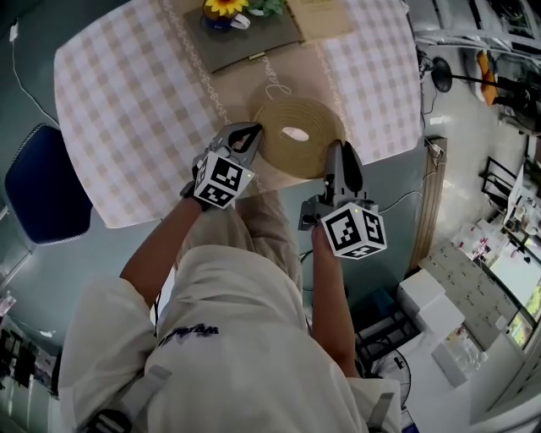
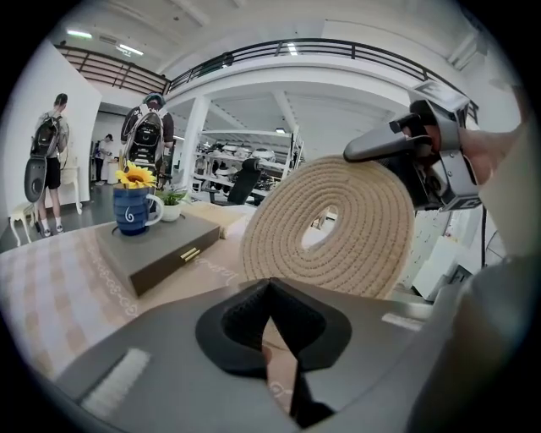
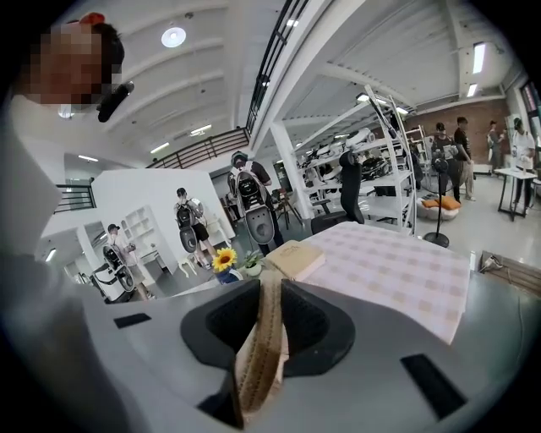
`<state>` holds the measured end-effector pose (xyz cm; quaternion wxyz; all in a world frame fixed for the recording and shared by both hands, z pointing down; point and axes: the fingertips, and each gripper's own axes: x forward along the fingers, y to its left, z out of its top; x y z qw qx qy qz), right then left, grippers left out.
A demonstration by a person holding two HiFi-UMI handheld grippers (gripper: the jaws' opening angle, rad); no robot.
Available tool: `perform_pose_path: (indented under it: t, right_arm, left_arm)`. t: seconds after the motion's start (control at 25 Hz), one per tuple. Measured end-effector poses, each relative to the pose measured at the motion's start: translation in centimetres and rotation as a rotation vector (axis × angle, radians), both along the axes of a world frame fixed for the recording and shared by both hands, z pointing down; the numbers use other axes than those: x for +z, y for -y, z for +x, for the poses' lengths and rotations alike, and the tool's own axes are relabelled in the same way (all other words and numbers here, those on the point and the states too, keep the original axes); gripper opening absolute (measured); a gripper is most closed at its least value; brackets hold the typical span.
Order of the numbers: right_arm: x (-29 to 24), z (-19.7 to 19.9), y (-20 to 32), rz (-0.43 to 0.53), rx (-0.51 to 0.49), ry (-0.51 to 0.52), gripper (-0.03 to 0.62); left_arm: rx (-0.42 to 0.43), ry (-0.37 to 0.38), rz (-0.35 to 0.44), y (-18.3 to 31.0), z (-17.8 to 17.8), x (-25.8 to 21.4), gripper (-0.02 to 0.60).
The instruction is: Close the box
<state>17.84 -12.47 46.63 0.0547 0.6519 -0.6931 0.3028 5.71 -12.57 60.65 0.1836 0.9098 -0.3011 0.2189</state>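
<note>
Head view, right gripper (image 1: pixel 336 154) clamping woven lid (image 1: pixel 277 114) at table (image 1: pixel 127 110) edge, left gripper (image 1: pixel 253 132) closed, empty.

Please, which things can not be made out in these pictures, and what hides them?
Woven disc: left gripper view, lower rim hidden behind the left gripper.
Disc's face: right gripper view, seen only edge-on in the right gripper.
Tan book: head view, cut off by the top edge; cover print too small.
Dark box: inside hidden by its lid, every view.
</note>
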Motion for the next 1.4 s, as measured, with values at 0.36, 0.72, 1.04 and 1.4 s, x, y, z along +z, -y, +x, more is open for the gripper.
perform_pose_path:
  t: [0.36, 0.72, 1.04, 1.4]
  right_arm:
    - [0.3, 0.2, -0.7, -0.030, -0.011, -0.039, 0.081]
    - [2.5, 2.0, -0.2, -0.064, -0.007, -0.062, 0.081]
    - [3.7, 2.9, 0.5, -0.096, -0.016, -0.088, 0.083]
    - [5.4, 3.3, 0.2, -0.133, -0.035, -0.129, 0.084]
  left_arm:
    - [0.027, 0.041, 0.007, -0.7, -0.7, -0.6, 0.002]
    - [0.047, 0.080, 0.013, -0.1, 0.1, 0.4, 0.002]
    - [0.047, 0.048, -0.007, 0.7, 0.2, 0.6, 0.002]
    - [0.030, 0.063, -0.014, 0.8, -0.2, 1.0, 0.002]
